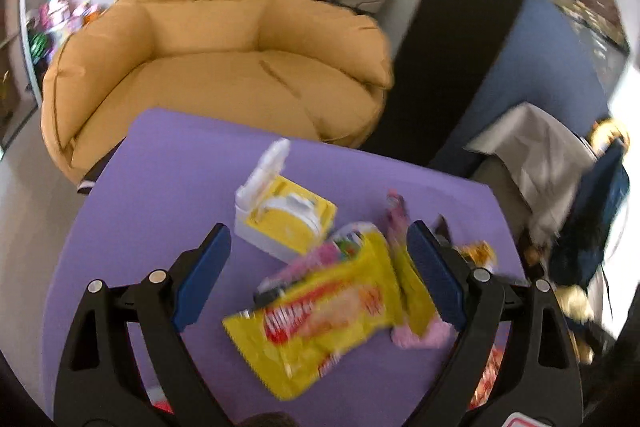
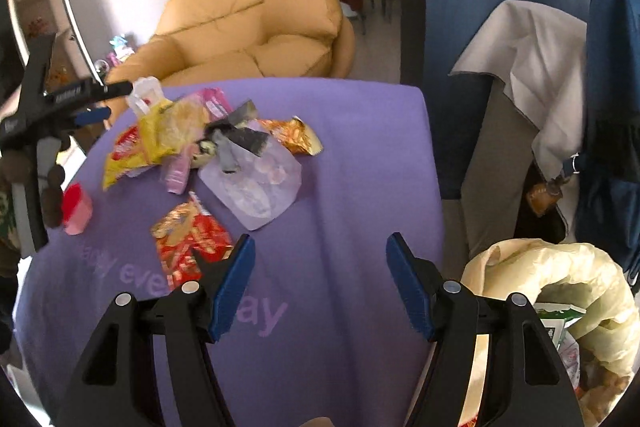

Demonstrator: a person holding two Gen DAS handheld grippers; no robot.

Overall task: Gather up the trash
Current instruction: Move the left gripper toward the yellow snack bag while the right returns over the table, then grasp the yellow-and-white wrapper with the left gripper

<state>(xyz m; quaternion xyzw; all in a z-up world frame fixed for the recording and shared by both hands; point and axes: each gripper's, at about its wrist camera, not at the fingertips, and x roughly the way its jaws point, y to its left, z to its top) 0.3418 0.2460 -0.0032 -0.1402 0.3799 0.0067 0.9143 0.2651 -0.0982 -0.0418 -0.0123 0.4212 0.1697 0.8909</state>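
Snack wrappers lie on a purple-covered table [image 2: 352,155]. In the left wrist view my left gripper [image 1: 318,255] is open above a yellow wrapper [image 1: 320,315], with pink wrappers [image 1: 416,335] under it and a yellow-and-white box [image 1: 286,219] with its lid flipped up just beyond. In the right wrist view my right gripper [image 2: 320,267] is open and empty over bare cloth. Ahead of it lie a red wrapper [image 2: 190,239], a clear plastic bag [image 2: 256,187], a grey wrapper [image 2: 236,135], an orange wrapper [image 2: 294,135] and a yellow wrapper [image 2: 156,143]. My left gripper [image 2: 94,105] shows at the far left.
A bin lined with a pale yellow bag [image 2: 560,291], holding some trash, stands at the table's right edge. A tan armchair [image 1: 224,47] sits behind the table. A red-capped pink item [image 2: 76,209] lies at the left. A chair draped with white cloth [image 2: 528,59] and a blue bag [image 2: 612,87] stand right.
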